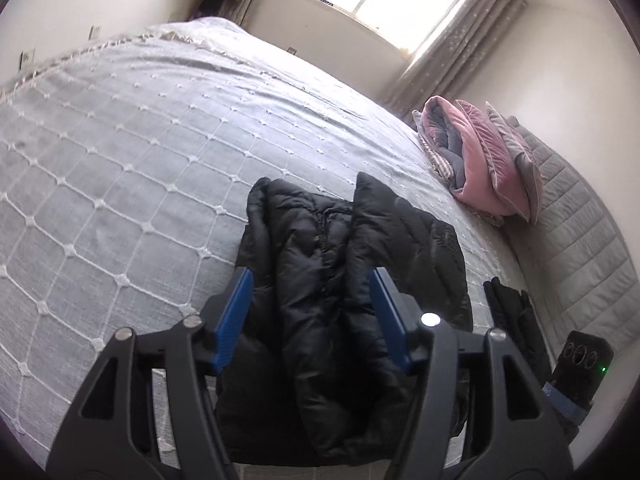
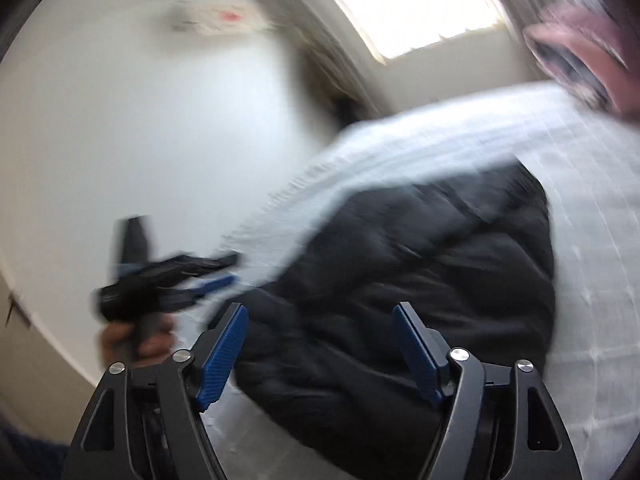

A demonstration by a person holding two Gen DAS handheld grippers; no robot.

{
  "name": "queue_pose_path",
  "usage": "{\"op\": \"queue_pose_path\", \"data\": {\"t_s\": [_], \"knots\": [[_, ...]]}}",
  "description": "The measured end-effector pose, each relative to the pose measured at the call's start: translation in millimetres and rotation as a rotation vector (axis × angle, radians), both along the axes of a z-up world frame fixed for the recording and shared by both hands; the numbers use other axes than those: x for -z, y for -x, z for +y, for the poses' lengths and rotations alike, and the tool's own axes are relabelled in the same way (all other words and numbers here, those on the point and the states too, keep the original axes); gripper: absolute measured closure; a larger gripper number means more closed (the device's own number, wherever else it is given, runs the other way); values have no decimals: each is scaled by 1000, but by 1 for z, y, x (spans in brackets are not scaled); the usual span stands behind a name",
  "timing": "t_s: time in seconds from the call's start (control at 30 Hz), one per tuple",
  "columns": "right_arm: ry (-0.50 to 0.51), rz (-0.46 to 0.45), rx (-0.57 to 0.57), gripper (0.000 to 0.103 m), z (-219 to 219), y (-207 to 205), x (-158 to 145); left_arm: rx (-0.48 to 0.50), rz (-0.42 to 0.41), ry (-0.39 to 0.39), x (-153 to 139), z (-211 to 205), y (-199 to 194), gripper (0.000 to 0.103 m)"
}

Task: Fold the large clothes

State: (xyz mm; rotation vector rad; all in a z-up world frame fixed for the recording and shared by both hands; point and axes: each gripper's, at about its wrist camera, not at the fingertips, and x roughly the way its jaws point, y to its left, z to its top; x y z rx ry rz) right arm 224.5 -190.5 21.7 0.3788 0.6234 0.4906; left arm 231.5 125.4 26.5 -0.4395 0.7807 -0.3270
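Hovering above a folded black puffer jacket (image 1: 344, 264) near the bed's (image 1: 120, 128) edge, both grippers, left (image 1: 312, 320) and right (image 2: 320, 352), spread blue fingers (image 1: 234, 316) wide, holding nothing.

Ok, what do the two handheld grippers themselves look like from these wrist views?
Both look alike: the left gripper and right gripper have matte black linkage arms with triangular cut-outs and round silver pivot pins. Their fingers carry flat blue pads with a fine textured face. In the right wrist view, a hand grips the left gripper's black handle; no sleeve is clear.
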Motion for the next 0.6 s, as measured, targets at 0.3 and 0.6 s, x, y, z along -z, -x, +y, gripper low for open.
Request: {"op": "queue_pose_path", "data": {"t_s": [0.3, 0.6], "knots": [[251, 74, -146, 39, 102, -23, 37, -10, -72, -91, -20, -17, 13, 41], [371, 165, -194, 38, 139, -33, 76, 1, 18, -103, 4, -33, -13, 41]]}}
